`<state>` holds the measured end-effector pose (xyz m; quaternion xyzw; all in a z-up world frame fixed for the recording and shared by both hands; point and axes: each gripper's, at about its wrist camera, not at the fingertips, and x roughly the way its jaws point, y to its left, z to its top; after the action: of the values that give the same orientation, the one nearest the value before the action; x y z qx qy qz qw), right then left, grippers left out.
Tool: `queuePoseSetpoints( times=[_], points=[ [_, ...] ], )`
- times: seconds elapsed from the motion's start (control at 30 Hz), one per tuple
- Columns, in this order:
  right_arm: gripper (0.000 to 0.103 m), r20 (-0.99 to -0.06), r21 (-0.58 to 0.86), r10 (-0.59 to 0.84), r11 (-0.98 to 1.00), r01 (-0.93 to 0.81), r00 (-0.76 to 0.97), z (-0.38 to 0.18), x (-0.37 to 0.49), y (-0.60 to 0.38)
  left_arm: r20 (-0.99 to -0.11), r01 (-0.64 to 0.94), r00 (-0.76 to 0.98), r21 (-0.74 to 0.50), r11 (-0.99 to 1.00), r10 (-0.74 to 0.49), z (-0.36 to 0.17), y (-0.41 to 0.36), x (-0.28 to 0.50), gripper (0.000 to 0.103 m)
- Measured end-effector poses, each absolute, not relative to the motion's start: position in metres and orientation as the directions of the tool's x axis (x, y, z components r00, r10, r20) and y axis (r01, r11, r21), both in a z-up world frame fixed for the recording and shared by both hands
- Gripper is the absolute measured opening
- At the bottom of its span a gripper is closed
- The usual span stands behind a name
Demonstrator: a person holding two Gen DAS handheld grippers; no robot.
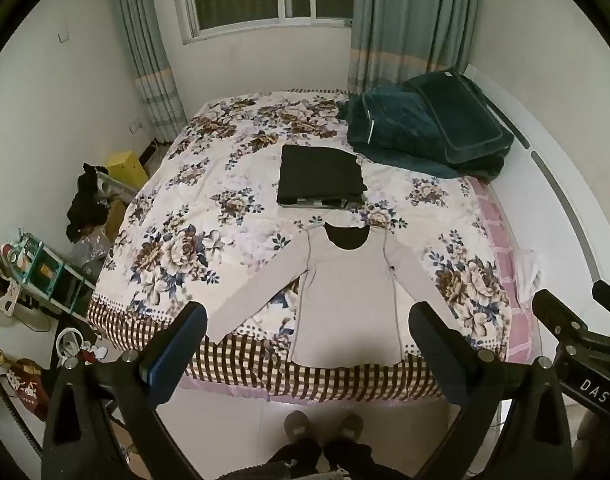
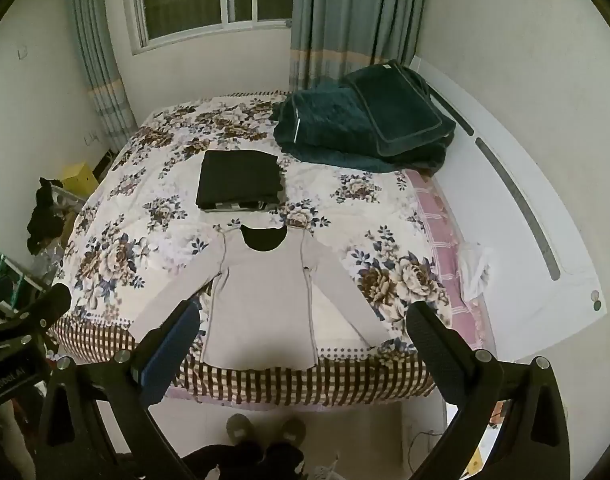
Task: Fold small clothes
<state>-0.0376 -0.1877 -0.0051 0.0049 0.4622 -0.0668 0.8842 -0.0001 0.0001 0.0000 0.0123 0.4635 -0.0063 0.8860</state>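
Note:
A light grey long-sleeved top [image 1: 345, 292] lies flat and face up on the bed, sleeves spread out, neck away from me, hem at the near edge; it also shows in the right wrist view [image 2: 261, 308]. A folded black garment [image 1: 321, 174] lies on a small stack beyond it, seen too in the right wrist view [image 2: 239, 178]. My left gripper [image 1: 309, 344] is open and empty, held above the near edge of the bed over the top's hem. My right gripper [image 2: 301, 344] is open and empty, beside it at about the same height.
The bed has a floral cover [image 1: 209, 184] with a checked border. A dark green blanket pile [image 1: 429, 128] sits at the far right corner. White cloth [image 2: 477, 268] lies by the white headboard. Clutter and shelves [image 1: 37, 272] stand on the floor at left. The person's feet [image 1: 325, 428] are below.

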Motion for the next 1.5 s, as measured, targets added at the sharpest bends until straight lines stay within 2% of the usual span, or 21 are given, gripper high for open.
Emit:
queuePoseSetpoints(
  times=[0.1, 0.63, 1.5],
  points=[
    [0.103, -0.813, -0.04, -0.101, 0.992, 0.119, 0.573, -0.005, -0.038, -0.188, -0.817, 0.024, 0.576, -0.011, 1.0, -0.023, 0.0, 0.002, -0.001, 0.103],
    [0.103, -0.817, -0.028, -0.084, 0.994, 0.105, 0.57, -0.003, -0.033, -0.184, -0.811, 0.013, 0.584, 0.022, 1.0, 0.01, -0.001, 0.0, 0.0, 0.103],
    [0.103, -0.809, -0.033, -0.087, 0.994, 0.103, 0.581, 0.007, -0.032, -0.183, -0.805, 0.018, 0.594, 0.007, 1.0, -0.005, 0.008, 0.0, 0.003, 0.103]
  ],
)
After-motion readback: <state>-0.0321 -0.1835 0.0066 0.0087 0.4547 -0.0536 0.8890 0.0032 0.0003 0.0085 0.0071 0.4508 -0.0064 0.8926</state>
